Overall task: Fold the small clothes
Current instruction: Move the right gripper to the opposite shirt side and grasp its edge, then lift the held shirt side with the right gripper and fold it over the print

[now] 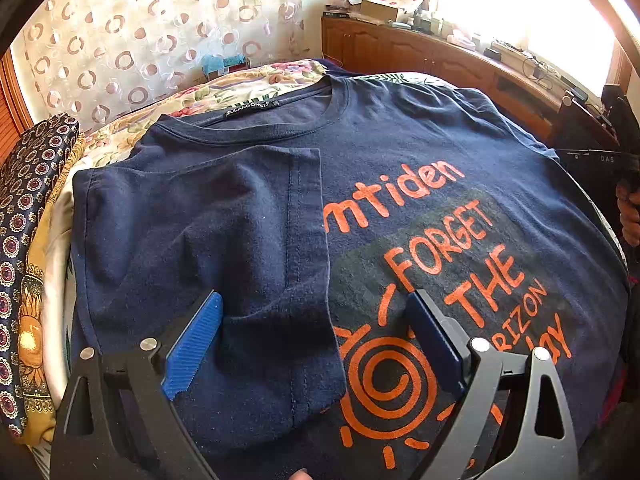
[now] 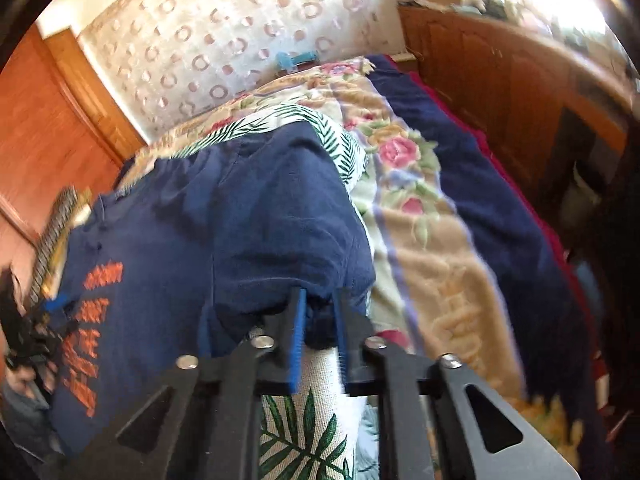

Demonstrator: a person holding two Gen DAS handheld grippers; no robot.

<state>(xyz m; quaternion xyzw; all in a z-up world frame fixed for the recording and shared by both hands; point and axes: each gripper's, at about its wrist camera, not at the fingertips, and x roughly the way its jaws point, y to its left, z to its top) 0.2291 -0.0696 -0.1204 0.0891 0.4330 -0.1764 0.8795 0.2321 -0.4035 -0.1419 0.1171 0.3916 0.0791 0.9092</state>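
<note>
Navy t-shirt edge is clamped in right gripper jaws; left gripper jaws gape above it.

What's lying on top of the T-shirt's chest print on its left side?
The left sleeve is folded inward over the navy T-shirt, covering the start of the orange lettering and part of the sun graphic. The covered letters cannot be read.

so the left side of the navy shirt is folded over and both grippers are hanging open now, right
Not quite. The left gripper is open over the folded navy shirt, but the right wrist view shows the right gripper shut on the shirt's edge.
</note>
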